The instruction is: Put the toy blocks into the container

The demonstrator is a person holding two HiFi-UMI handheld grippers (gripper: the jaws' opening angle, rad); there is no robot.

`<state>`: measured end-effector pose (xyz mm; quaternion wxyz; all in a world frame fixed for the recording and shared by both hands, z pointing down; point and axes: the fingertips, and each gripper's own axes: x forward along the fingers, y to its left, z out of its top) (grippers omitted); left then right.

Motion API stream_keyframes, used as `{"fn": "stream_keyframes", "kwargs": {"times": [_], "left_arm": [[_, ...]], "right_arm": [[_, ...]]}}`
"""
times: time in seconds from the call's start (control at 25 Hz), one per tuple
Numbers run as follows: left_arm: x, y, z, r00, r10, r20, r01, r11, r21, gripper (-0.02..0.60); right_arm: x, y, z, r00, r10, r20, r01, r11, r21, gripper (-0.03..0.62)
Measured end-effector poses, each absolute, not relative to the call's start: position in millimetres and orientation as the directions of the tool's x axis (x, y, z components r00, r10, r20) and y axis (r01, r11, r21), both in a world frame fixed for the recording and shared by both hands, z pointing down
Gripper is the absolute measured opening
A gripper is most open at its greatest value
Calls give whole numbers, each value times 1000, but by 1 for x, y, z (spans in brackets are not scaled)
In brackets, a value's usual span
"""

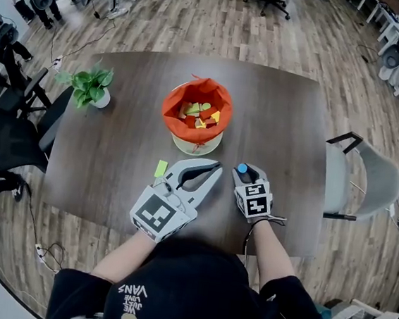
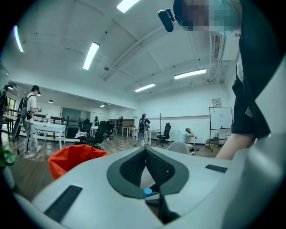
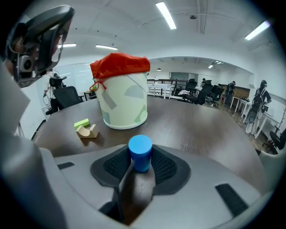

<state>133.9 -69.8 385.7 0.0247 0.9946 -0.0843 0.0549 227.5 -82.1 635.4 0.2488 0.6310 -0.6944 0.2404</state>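
The pale container [image 1: 195,142] with an orange liner [image 1: 198,95] stands mid-table and holds several coloured blocks. A blue cylinder block [image 3: 140,153] stands upright between the pads of my right gripper [image 3: 141,157], which press on both its sides. From the head view that cylinder [image 1: 242,169] shows at the tip of the right gripper [image 1: 247,174], just in front of the container. My left gripper [image 1: 215,168] lies beside it, tips touching and nothing held. A green block [image 3: 82,123] and a tan arch block [image 3: 88,131] lie on the table left of the container [image 3: 123,96].
A small potted plant [image 1: 93,87] stands at the table's [image 1: 288,122] left side. A grey chair [image 1: 371,180] is at the right edge and black chairs [image 1: 6,142] at the left. People stand far back in the room [image 2: 31,120].
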Motion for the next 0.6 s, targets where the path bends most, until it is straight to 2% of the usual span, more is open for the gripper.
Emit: {"fn": "stream_keyframes", "kwargs": {"times": [0.24,0.6], "left_arm": [[131,-70,382,980,-168,102,-173,-984,37,11],[119,-74,377,979,-183,87,-186,-982,27,11]], "right_arm": [[221,-79,605,-105,-781,615,-994,98,-46,150],[202,-94,507,-124,-883,452,-990,144,10,150]]}}
